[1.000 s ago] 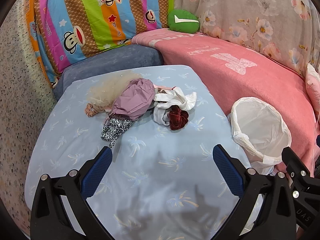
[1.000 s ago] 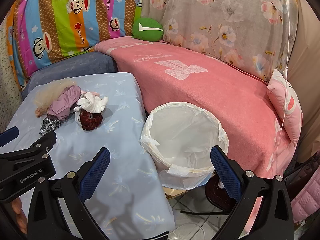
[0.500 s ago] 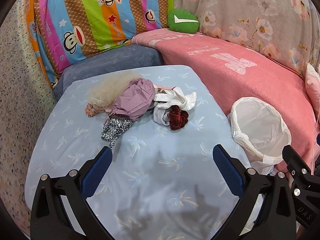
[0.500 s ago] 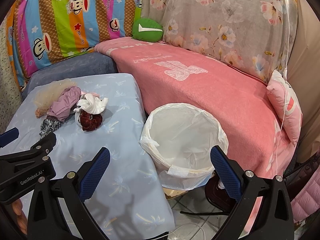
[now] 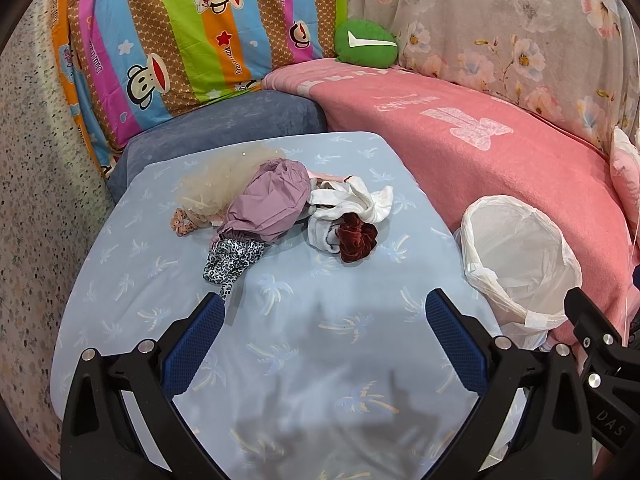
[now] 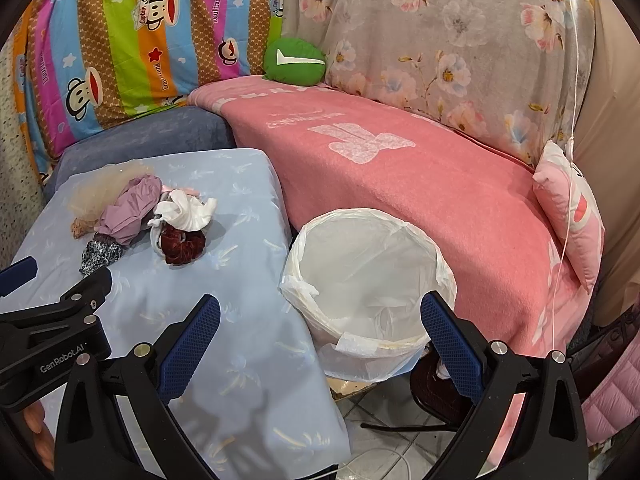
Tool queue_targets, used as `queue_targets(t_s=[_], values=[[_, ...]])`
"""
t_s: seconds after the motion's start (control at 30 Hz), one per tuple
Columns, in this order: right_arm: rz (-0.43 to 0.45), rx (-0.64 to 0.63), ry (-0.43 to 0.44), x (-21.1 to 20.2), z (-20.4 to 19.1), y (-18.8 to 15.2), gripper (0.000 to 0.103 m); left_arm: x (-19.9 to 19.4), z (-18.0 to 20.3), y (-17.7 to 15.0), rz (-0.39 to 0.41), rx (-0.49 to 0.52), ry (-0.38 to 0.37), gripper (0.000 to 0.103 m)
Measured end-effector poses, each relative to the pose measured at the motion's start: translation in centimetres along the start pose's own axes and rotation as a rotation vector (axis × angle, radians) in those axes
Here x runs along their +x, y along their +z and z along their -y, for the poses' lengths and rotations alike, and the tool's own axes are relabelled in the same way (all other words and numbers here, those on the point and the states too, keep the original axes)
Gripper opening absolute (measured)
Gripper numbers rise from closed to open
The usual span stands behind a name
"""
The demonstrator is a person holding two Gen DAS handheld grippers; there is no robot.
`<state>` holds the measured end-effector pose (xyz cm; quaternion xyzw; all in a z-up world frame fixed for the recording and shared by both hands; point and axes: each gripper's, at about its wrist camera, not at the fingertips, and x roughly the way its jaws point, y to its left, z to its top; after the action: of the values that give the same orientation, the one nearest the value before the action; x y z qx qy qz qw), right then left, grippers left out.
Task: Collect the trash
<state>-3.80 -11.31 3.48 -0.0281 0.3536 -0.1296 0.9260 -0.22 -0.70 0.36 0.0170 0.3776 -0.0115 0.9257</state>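
A heap of small cloth items lies on the light blue table [image 5: 304,360]: a mauve bundle [image 5: 268,204], beige tulle [image 5: 216,184], white cloth [image 5: 352,204], a dark red scrunchie [image 5: 356,236], a leopard-print piece [image 5: 232,260] and a pink scrunchie [image 5: 182,224]. The same heap appears in the right wrist view, with the red scrunchie [image 6: 184,244] nearest. A white-lined bin [image 6: 368,280] stands right of the table [image 6: 240,320]. My left gripper [image 5: 326,312] hovers open just short of the heap. My right gripper [image 6: 320,316] is open over the bin's near-left rim, holding nothing.
A pink blanket [image 6: 400,184] covers the sofa behind the bin [image 5: 516,256]. A green cushion [image 5: 366,44] and a striped monkey-print cover [image 5: 180,36] sit at the back. A pink pillow [image 6: 572,216] lies at the right. Tiled floor [image 6: 384,424] shows below the bin.
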Motion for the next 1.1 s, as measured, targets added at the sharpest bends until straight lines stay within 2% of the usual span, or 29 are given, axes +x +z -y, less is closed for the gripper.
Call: queue_targets(t_s=[1.1], values=[[0.006,0.005,-0.008,-0.04,0.17,0.25,0.097,-0.01,-0.44,0.15,0.002,0.011,-0.024,0.096]])
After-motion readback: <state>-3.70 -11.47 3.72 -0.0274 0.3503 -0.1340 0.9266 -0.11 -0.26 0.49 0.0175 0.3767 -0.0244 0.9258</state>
